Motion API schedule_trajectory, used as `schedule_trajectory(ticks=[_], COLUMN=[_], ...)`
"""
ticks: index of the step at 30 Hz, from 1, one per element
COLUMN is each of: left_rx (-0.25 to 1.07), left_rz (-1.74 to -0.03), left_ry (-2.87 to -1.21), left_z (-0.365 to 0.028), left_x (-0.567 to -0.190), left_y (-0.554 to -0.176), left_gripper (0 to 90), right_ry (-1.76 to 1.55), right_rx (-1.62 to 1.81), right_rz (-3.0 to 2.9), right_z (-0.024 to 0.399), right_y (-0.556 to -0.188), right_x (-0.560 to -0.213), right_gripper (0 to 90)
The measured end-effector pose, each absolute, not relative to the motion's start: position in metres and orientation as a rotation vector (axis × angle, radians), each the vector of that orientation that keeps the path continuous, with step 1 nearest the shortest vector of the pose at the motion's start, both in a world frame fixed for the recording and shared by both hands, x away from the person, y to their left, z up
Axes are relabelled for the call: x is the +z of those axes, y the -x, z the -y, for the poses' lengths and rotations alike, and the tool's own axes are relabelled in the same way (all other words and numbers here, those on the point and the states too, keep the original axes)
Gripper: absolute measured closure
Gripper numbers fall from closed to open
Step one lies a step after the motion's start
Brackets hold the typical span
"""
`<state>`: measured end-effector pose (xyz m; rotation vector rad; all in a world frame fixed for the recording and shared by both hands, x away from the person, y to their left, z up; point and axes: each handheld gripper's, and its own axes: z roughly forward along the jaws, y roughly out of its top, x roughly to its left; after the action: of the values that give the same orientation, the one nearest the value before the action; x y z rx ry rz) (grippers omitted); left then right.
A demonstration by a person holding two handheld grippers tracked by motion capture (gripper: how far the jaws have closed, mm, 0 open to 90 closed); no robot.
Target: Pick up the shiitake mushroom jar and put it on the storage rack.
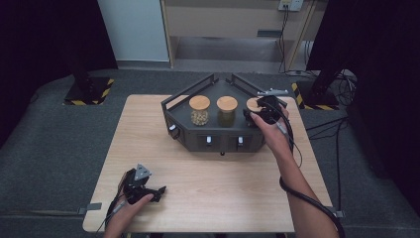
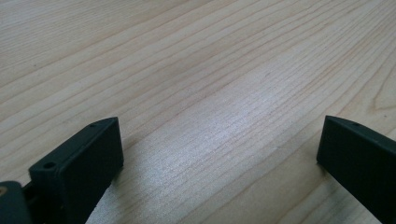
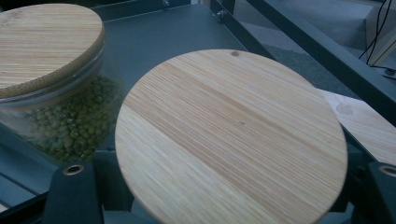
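Fingers of the right gripper point(image 1: 261, 110) clamp the rightmost jar point(image 3: 231, 140) under its bamboo lid in the rack point(image 1: 181, 128) near the tabletop's point(image 1: 218, 193) far edge, seemingly to lift it, while the left gripper point(image 1: 157, 192) idles wide open at the near-left corner.

Rack point(image 1: 181, 124) on table point(image 1: 223, 188), far side. Three jars in it: left jar point(image 1: 199, 110), middle jar point(image 1: 227, 110), right jar point(image 1: 253, 105) in right gripper point(image 1: 262, 113). Left gripper point(image 1: 159, 191) near-left.

jar point(image 3: 231, 140) | round bamboo lid, closed | upright | rightmost of three in dark rack point(image 1: 184, 124)
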<state>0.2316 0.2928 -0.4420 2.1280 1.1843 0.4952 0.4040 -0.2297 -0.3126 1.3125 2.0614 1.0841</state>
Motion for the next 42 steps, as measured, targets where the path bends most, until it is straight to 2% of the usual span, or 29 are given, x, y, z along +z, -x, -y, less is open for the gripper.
schedule_trajectory(ticks=[15, 28, 42], left_rx=[0.495, 0.495, 0.495], left_rz=[-1.184, -1.184, -1.184], left_ry=[-2.128, -2.128, -2.129], left_z=[-0.293, -0.293, -0.293], left_x=[-0.442, -0.442, -0.442], left_y=[-0.232, -0.232, -0.232], left_gripper=[0.0, 0.0, 0.0], right_ry=[-1.306, -1.248, -1.200], right_rx=[1.105, 1.143, 1.192], right_rz=[-2.045, -2.006, -1.986], right_z=[0.232, 0.237, 0.261], right_y=[-0.402, -0.384, -0.355], right_x=[-0.318, -0.317, -0.307], right_gripper=[25.4, 6.6, 2.2])
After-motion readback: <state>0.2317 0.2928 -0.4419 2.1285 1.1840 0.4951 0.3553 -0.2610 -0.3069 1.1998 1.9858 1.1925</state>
